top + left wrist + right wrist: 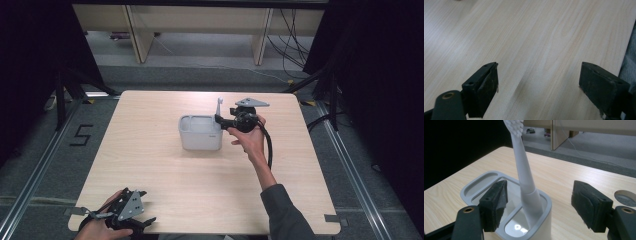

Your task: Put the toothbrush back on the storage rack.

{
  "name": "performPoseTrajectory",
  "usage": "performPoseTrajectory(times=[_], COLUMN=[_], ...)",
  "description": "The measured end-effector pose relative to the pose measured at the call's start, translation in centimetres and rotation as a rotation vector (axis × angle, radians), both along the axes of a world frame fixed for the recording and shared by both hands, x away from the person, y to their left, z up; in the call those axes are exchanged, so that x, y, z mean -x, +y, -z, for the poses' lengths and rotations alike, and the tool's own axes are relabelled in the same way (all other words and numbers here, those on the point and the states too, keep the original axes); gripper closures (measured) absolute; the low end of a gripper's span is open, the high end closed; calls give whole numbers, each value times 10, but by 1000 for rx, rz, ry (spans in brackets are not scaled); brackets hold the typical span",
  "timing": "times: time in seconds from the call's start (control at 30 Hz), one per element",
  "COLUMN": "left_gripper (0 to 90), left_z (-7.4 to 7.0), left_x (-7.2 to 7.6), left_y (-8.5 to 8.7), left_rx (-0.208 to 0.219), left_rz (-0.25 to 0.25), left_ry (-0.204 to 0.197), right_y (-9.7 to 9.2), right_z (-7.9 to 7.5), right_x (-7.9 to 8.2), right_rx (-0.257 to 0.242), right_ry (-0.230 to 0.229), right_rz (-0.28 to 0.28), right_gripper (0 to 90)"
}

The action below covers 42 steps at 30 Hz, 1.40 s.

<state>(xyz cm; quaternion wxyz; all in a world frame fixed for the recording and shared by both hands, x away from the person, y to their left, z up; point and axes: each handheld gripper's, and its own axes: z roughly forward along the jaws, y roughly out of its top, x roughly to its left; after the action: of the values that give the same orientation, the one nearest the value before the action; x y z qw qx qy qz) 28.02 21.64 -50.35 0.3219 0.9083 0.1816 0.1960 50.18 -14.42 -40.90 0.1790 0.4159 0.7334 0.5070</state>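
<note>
A white toothbrush holder (200,132) stands near the middle of the wooden table (165,175). A white toothbrush (219,106) stands in its right-hand compartment, bristles up, leaning a little. My right gripper (220,121) is at the holder's right end. In the right gripper view the toothbrush (524,170) rises between the jaws of the right gripper (541,200), which stand open; neither pad touches it. The holder's rim (474,185) lies below the left jaw. My left gripper (148,206) rests at the table's near left corner, open over bare wood (539,82).
The table's right edge runs beside the left gripper's right jaw (624,50). A round grey hole (625,196) is set in the tabletop beyond the holder. Wooden furniture legs (137,35) and cables (292,45) stand on the floor behind the table.
</note>
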Motion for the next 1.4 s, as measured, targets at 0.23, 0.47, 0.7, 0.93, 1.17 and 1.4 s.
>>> performPoseTrajectory(times=[0.23, 0.47, 0.7, 0.93, 1.17, 1.4], left_gripper=[155, 155, 155, 155, 155, 155], left_z=[0, 0, -1, 0, -1, -1], left_x=[0, 0, 0, 0, 0, 0], left_y=[0, 0, 0, 0, 0, 0], left_rx=[-1, -1, -15, -3, -14, -14], left_rz=[0, -1, 5, 0, 5, 6], left_ry=[0, 1, -1, 0, 0, 1], right_y=[-6, -12, -18, -26, -26, -26], right_z=[-1, 2, 5, 8, 11, 14], right_x=[10, 22, 31, 38, 44, 53], right_rx=[17, 19, 10, 21, 55, 58], right_ry=[-10, 6, 13, 8, 13, 20], right_rz=[-29, -34, -47, -61, -78, -98], right_gripper=[296, 292, 290, 286, 276, 270])
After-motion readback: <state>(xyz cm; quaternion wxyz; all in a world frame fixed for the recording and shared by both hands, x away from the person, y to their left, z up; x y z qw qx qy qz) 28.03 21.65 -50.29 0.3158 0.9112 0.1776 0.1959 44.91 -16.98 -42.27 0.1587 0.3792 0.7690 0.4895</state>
